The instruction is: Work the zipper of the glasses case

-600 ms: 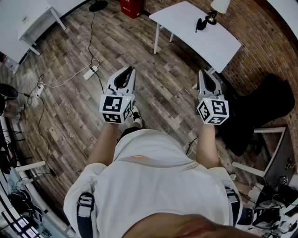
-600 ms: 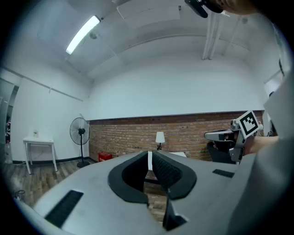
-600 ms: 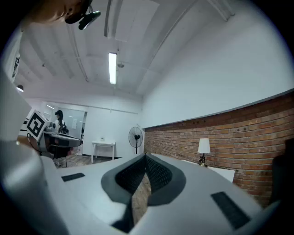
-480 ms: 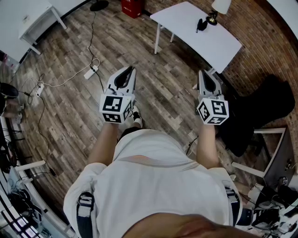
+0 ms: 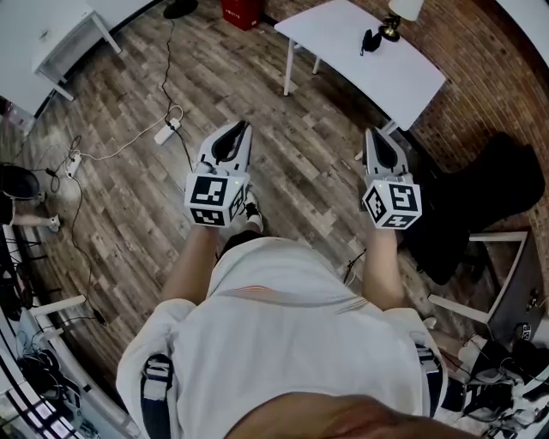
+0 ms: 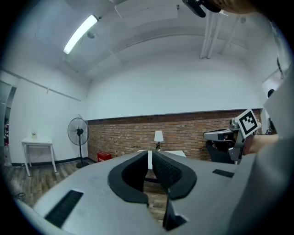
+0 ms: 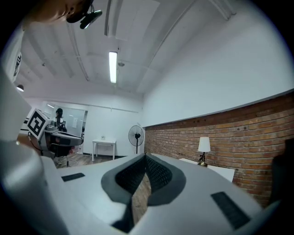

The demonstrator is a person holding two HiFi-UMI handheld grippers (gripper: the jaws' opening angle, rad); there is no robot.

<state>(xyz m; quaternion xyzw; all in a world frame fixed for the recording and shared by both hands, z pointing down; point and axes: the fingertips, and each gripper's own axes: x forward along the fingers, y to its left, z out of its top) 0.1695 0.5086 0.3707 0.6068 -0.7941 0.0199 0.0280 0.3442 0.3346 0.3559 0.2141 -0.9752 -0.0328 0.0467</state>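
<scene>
No glasses case can be made out for certain. A small dark object [image 5: 371,41] lies beside a lamp [image 5: 399,17] on the white table [image 5: 360,73] ahead; what it is I cannot tell. My left gripper [image 5: 243,127] and right gripper [image 5: 371,133] are held level over the wooden floor, short of that table, a shoulder's width apart. Both are shut with nothing between the jaws. In the left gripper view the left gripper [image 6: 150,152] has its pads together, aimed at the lamp [image 6: 158,136]. In the right gripper view the right gripper [image 7: 146,156] is likewise shut and empty.
A black chair [image 5: 480,206] stands at the right by the brick wall. Cables and a power strip [image 5: 165,133] lie on the floor at the left. A second white table [image 5: 51,34] is at the far left, a red box [image 5: 240,10] at the back, a floor fan [image 6: 76,133] by the wall.
</scene>
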